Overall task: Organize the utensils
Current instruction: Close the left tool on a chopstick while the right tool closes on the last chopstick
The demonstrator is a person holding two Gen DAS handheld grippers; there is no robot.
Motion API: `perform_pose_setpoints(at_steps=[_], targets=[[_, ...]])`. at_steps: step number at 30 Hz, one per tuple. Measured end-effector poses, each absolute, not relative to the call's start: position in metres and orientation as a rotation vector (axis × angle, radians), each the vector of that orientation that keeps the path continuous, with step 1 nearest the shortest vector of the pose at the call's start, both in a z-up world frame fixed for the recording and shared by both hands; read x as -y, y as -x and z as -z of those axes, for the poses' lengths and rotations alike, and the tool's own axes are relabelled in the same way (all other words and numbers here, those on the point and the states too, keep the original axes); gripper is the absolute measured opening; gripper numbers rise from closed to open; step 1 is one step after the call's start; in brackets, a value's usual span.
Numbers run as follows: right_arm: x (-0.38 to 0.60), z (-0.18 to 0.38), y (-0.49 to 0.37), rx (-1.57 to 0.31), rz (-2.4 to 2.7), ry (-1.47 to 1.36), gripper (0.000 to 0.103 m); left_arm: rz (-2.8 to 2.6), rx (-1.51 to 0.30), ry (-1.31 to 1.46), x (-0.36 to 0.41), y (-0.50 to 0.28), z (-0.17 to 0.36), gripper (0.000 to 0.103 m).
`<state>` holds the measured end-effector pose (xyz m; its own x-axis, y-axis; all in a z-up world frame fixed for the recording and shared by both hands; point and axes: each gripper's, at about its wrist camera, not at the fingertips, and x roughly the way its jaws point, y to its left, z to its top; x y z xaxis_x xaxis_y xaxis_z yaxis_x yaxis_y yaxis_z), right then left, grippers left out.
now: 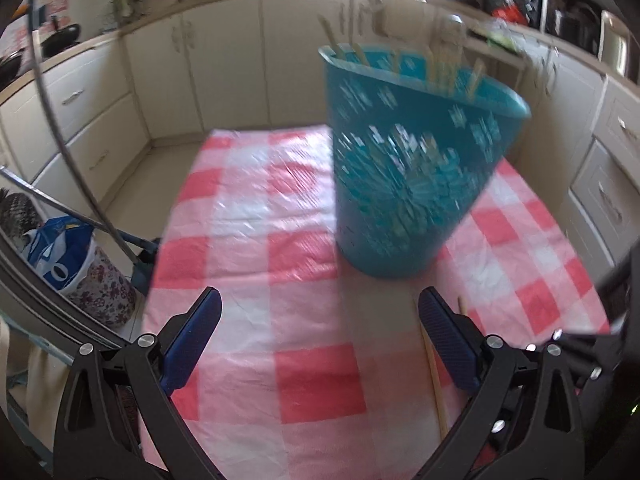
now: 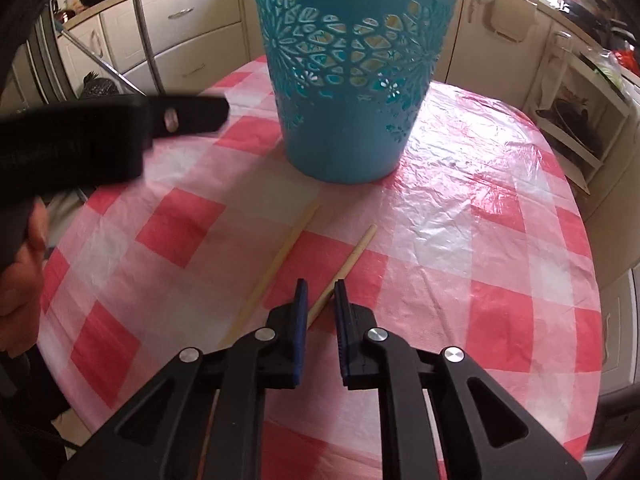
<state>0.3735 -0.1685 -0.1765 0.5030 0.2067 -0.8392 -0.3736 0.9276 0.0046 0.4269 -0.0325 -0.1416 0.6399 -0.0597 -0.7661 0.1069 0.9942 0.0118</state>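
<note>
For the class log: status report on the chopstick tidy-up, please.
Left hand-held gripper open, empty. Right hand-held gripper closing around one chopstick. Second chopstick loose beside it. Teal basket ahead, unobstructed.

A table covered in a crinkled red, pink and white checked plastic cloth (image 2: 460, 184) carries a teal cut-out basket (image 2: 352, 80) standing upright toward its far side, with two pale wooden chopsticks (image 2: 276, 268) (image 2: 352, 260) lying loose on the cloth nearer, side by side, apart.
</note>
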Motion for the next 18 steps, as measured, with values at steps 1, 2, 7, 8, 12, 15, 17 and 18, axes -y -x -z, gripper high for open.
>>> perform_pose_setpoints(at_steps=[1,2,7,8,12,15,17,18], targets=[[0.175,0.176,-0.374,-0.999,-0.355,0.191,0.013,0.110,-0.891,-0.074,0.039,-0.428,0.147,0.095],[0.180,0.175,-0.375,-1.009,-0.358,0.191,0.013,0.119,-0.901,-0.086,0.045,-0.429,0.150,0.094],[0.205,0.172,-0.372,-1.038,-0.374,0.195,0.013,0.171,-0.942,-0.153,0.075,-0.432,0.169,0.081],[0.209,0.172,-0.372,-1.039,-0.373,0.191,0.013,0.177,-0.951,-0.171,0.081,-0.433,0.173,0.074],[0.223,0.173,-0.372,-1.043,-0.351,0.157,0.013,0.200,-0.979,-0.209,0.099,-0.434,0.188,0.057],[0.230,0.173,-0.374,-1.038,-0.319,0.129,0.015,0.235,-0.962,-0.223,0.109,-0.431,0.189,0.035],[0.232,0.173,-0.376,-1.034,-0.312,0.106,0.015,0.252,-0.959,-0.231,0.114,-0.428,0.189,0.013],[0.233,0.173,-0.378,-1.030,-0.305,0.094,0.015,0.267,-0.956,-0.233,0.118,-0.426,0.189,0.008]])
